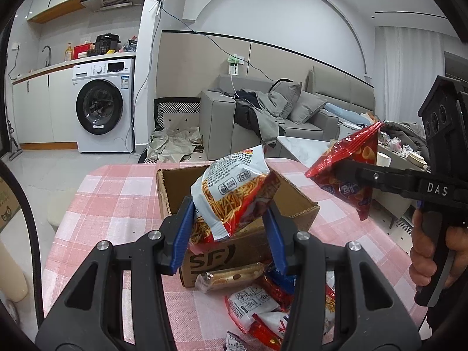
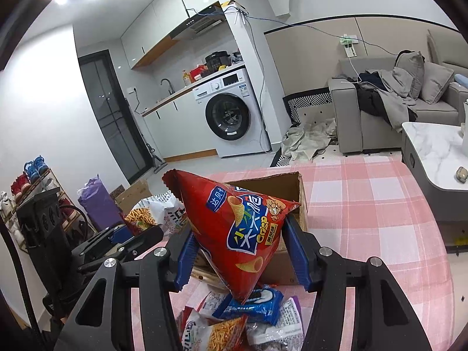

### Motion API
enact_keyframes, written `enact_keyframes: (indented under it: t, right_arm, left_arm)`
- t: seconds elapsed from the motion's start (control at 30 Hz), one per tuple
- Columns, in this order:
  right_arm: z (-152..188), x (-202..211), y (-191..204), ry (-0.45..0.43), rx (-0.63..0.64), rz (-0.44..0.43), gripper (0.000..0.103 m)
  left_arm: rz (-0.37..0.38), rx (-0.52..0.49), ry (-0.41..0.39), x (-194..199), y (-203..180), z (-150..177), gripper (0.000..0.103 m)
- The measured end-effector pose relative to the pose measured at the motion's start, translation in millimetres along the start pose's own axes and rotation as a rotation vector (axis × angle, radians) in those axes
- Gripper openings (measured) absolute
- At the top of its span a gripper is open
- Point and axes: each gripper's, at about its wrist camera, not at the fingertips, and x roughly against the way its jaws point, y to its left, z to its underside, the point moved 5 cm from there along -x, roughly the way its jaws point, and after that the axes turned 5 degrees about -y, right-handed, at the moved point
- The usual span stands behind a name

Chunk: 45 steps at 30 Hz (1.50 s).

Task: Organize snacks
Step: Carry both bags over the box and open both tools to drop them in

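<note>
Left wrist view: left gripper (image 1: 231,222) clamped on a white-and-red bag of noodle sticks (image 1: 234,193), held up above the open cardboard box (image 1: 234,251) on the pink checked tablecloth (image 1: 117,204). Off to the right, right gripper (image 1: 345,172) pinching a red cone-snack bag (image 1: 348,158) in the air, a hand (image 1: 430,251) on its handle. Loose snack packets (image 1: 254,301) piled on the cloth just in front of the box.
</note>
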Motion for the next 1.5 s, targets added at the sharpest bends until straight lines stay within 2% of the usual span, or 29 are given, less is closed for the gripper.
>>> enact_keyframes:
  t: [0.3, 0.77, 1.07, 1.17, 1.5]
  right_arm:
    - [-1.8, -32.0, -13.1, 0.001, -0.048, -0.008, 0.056]
    - [2.8, -75.5, -31.5, 0.025, -0.088, 0.001, 0.056]
    - [14.9, -97.1, -37.1, 0.093, -0.085, 0.0, 0.056]
    - [21.3, -101.4, -37.2, 0.121, -0.08, -0.004, 0.056]
    - [39.5, -107.0, -30.3, 0.203, -0.058, -0.031, 0.056]
  left_arm:
    - [-0.023, 0.0, 0.02, -37.7, 0.6, -2.5, 0.044]
    - [-0.041, -0.012, 0.067, -80.7, 13.4, 15.2, 0.044]
    - [-0.055, -0.014, 0.121, -101.3, 26.7, 33.4, 0.044]
    - [-0.055, 0.016, 0.145, -105.9, 35.8, 38.5, 0.044]
    - [-0.071, 0.001, 0.149, -116.5, 46.1, 42.2, 0.044]
